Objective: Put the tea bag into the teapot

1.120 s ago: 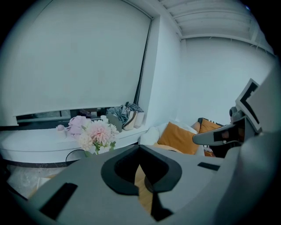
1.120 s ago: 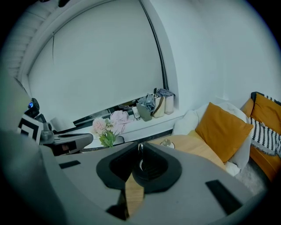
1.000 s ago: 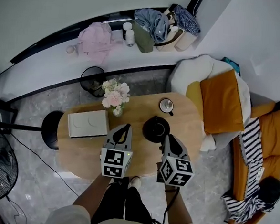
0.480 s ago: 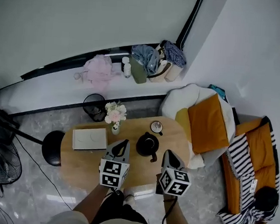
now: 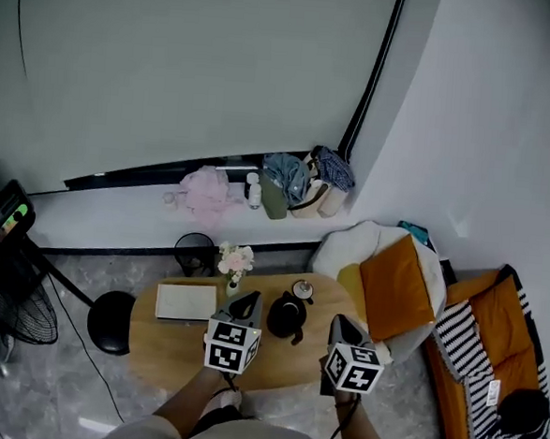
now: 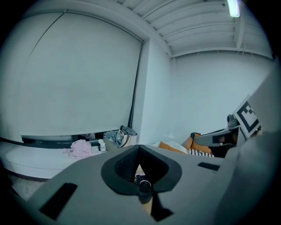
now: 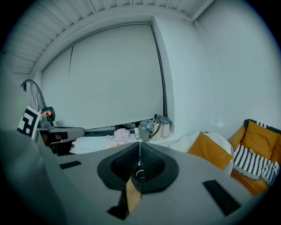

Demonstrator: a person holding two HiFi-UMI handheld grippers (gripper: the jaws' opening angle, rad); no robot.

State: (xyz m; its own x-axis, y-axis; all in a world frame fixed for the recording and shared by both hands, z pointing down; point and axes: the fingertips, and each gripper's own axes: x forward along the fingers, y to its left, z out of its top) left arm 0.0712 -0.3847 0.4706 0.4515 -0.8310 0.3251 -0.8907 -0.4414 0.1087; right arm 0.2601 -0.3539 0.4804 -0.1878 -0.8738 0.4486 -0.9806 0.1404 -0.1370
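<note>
**A:** Black teapot (image 5: 287,314), on the wooden table (image 5: 167,355), a little right of its middle.

**B:** And the tea bag?

**A:** I can't make it out. From the head view everything on the table is tiny. A small round cup (image 5: 302,290) stands just behind the teapot, and whether the bag lies near it I cannot tell.

**B:** The claws?

**A:** The left gripper (image 5: 248,298) is held above the table just left of the teapot, between it and a flat white box (image 5: 186,301). Its own view shows the jaw tips pressed together with nothing caught in them. The right gripper (image 5: 340,320) hangs over the table's right end, near the teapot. Its jaws are closed tip to tip as well, and empty.

**B:** Anything further out?

**A:** A vase of pale flowers (image 5: 235,260) stands at the far edge, beside the box. An orange cushion (image 5: 397,288) lies on a white seat to the right.
</note>
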